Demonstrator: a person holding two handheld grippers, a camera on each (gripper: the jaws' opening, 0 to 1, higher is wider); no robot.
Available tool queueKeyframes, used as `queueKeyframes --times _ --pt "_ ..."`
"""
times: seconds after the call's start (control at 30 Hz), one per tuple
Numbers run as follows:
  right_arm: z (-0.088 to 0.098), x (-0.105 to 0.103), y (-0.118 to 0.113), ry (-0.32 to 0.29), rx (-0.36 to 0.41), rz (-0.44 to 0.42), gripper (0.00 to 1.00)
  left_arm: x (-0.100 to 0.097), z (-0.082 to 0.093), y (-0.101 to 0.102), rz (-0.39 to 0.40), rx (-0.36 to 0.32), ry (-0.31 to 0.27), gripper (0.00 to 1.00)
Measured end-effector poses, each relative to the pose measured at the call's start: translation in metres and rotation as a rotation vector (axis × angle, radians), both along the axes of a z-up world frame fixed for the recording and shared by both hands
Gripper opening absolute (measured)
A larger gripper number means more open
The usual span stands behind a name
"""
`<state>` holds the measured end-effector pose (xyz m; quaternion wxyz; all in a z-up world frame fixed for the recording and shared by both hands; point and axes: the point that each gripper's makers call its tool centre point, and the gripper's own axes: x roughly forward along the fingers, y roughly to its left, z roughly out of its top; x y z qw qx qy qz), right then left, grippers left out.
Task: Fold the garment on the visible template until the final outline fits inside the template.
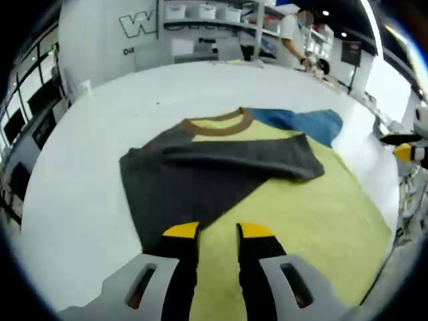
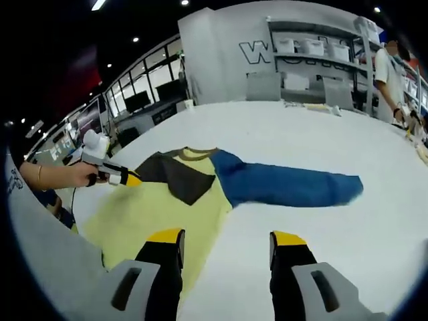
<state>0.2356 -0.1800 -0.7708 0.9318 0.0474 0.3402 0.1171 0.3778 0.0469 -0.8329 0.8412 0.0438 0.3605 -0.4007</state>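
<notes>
— Starting at your fingers: the left gripper (image 1: 218, 233) has its jaws apart, holding nothing, just above the grey hem of the garment (image 1: 221, 160). The right gripper (image 2: 226, 239) is spread too, over bare table (image 2: 348, 134).

— Where's the risk?

— The blue sleeve (image 2: 287, 188) lies outside the yellow template (image 2: 154, 217). Pinch one layer only, and you'd likely drag the folded grey panel askew, off the template.
</notes>
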Motion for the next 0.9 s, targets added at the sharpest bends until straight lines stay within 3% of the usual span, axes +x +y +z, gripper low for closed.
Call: queueKeyframes --times 0.2,0.23,0.33,0.37,0.47,0.57,0.6,0.63,0.7,0.77,0.8,0.9 --pt "0.002 0.015 0.014 -0.010 0.012 0.054 0.48 0.006 0.005 0.033 0.066 0.057 -0.026 0.11" --pt "0.002 0.018 0.017 -0.012 0.013 0.064 0.48 0.006 0.001 0.051 0.107 0.110 -0.039 0.08" --pt "0.002 0.032 0.033 -0.018 0.016 0.122 0.48 -0.002 -0.002 0.090 0.200 0.160 -0.041 0.09" --pt "0.003 0.040 0.041 -0.025 0.017 0.151 0.48 -0.005 -0.007 0.121 0.265 0.204 -0.020 0.10" --pt "0.005 0.055 0.056 -0.037 0.020 0.201 0.49 -0.015 -0.009 0.163 0.418 0.195 0.009 0.14" --pt "0.005 0.058 0.066 -0.036 0.021 0.235 0.49 -0.018 -0.007 0.196 0.465 0.201 -0.037 0.17" --pt "0.003 0.055 0.067 -0.027 0.018 0.239 0.49 -0.024 -0.005 0.205 0.421 0.270 -0.089 0.17" --pt "0.001 0.055 0.066 -0.024 0.017 0.240 0.49 -0.023 -0.003 0.206 0.409 0.270 -0.109 0.17" --pt "0.001 0.047 0.064 -0.010 0.009 0.234 0.49 -0.013 -0.005 0.219 0.306 0.374 -0.181 0.16" --pt "0.001 0.047 0.059 -0.005 0.003 0.219 0.49 -0.014 -0.012 0.224 0.191 0.456 -0.202 0.13" --pt "0.002 0.046 0.055 -0.003 0.006 0.204 0.48 -0.013 -0.015 0.222 0.175 0.433 -0.206 0.10" --pt "0.002 0.044 0.053 -0.002 0.008 0.188 0.48 -0.013 -0.016 0.224 0.166 0.449 -0.218 0.04"
